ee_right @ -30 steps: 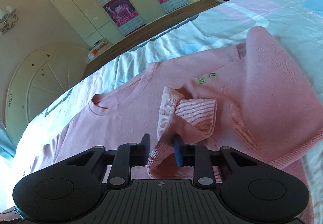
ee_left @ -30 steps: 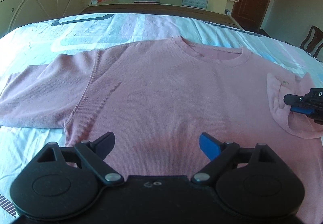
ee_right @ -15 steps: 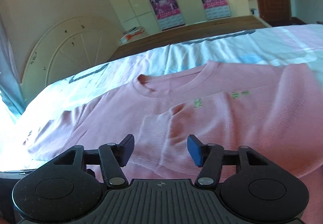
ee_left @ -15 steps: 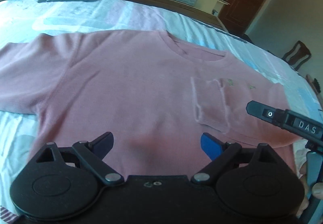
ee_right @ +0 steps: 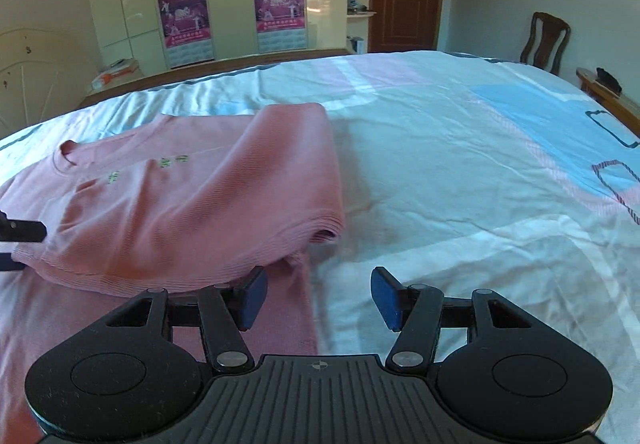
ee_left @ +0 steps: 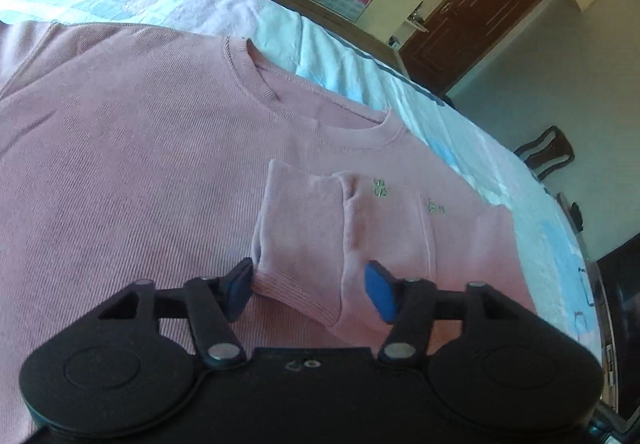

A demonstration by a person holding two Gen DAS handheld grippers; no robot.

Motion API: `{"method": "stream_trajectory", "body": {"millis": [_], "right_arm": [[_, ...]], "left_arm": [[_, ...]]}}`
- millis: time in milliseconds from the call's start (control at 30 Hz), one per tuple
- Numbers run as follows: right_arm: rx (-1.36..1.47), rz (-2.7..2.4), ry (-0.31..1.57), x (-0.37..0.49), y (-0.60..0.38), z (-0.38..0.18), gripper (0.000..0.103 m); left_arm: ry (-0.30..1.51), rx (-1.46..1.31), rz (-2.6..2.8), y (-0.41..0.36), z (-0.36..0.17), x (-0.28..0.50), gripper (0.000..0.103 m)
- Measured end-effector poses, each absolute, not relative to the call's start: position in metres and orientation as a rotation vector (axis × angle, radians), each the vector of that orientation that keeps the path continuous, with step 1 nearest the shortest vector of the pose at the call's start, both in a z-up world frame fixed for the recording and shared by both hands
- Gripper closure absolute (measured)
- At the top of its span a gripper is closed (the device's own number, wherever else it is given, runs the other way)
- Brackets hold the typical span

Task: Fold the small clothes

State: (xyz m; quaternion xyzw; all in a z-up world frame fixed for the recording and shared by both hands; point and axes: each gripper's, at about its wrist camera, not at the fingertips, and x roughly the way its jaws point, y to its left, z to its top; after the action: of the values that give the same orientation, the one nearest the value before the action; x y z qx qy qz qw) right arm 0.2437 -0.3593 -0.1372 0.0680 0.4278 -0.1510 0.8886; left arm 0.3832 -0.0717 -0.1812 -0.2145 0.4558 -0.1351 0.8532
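From where I sit, the fold is only begun. The pink sweater [ee_left: 140, 164] lies flat on the bed [ee_right: 460, 164], collar away from me, and its right sleeve [ee_left: 340, 228] is already laid across the chest with the cuff [ee_left: 296, 284] toward the hem. The other side runs out of the left view, so I judge that sleeve is left to do, and after it the body fold.

My left tool [ee_left: 310, 288] stands wide apart and holds nothing — the folded cuff sits between its fingers, the left finger right against the cuff's edge, though I can't tell if it presses.

My right tool [ee_right: 318, 296] is also spread, empty, poised over the sweater's side edge where pink cloth meets the sheet, near the fold at the shoulder [ee_right: 320, 220].
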Motion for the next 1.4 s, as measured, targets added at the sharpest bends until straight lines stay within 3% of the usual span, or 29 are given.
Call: {"method": "stream_trajectory", "body": {"millis": [67, 133, 367, 467, 600, 633, 667, 1000, 1133, 1200, 1233, 1333, 1400], "right_arm": [[0.146, -0.323, 0.893, 0.242, -0.364, -0.142, 0.046], [0.15, -0.325, 0.897, 0.242, -0.367, -0.145, 0.046], [0.139, -0.302, 0.883, 0.254, -0.367, -0.15, 0.048], [0.154, -0.289, 0.876, 0.266, -0.367, -0.15, 0.065], [0.144, -0.262, 0.878, 0.279, -0.362, -0.153, 0.078], [0.135, -0.259, 0.878, 0.281, -0.36, -0.154, 0.089], [0.121, -0.273, 0.875, 0.282, -0.359, -0.155, 0.094], [0.218, -0.307, 0.893, 0.26, -0.375, -0.153, 0.094], [0.243, -0.262, 0.9, 0.241, -0.379, -0.138, 0.093], [0.245, -0.264, 0.873, 0.233, -0.381, -0.129, 0.091], [0.247, -0.27, 0.861, 0.233, -0.382, -0.124, 0.086], [0.285, -0.266, 0.845, 0.247, -0.392, -0.122, 0.055], [0.302, -0.258, 0.836, 0.263, -0.395, -0.124, 0.054]], "left_arm": [[0.948, -0.458, -0.281, -0.07, -0.183, 0.384, 0.085], [0.927, -0.468, -0.275, -0.065, -0.181, 0.382, 0.095], [0.753, -0.515, -0.307, -0.047, -0.134, 0.383, 0.096], [0.692, -0.513, -0.28, -0.03, -0.115, 0.386, 0.096], [0.692, -0.462, -0.226, -0.011, -0.118, 0.389, 0.096], [0.696, -0.451, -0.21, -0.008, -0.122, 0.389, 0.096], [0.698, -0.432, -0.192, -0.006, -0.127, 0.389, 0.096], [0.834, -0.314, -0.144, 0.0, -0.175, 0.38, 0.095], [0.812, -0.275, -0.077, 0.011, -0.166, 0.37, 0.064], [0.768, -0.323, -0.042, 0.022, -0.156, 0.363, 0.06], [0.753, -0.336, -0.051, 0.024, -0.151, 0.361, 0.06], [0.749, -0.307, -0.125, 0.009, -0.142, 0.365, 0.06], [0.751, -0.291, -0.16, -0.007, -0.142, 0.371, 0.058]]}}
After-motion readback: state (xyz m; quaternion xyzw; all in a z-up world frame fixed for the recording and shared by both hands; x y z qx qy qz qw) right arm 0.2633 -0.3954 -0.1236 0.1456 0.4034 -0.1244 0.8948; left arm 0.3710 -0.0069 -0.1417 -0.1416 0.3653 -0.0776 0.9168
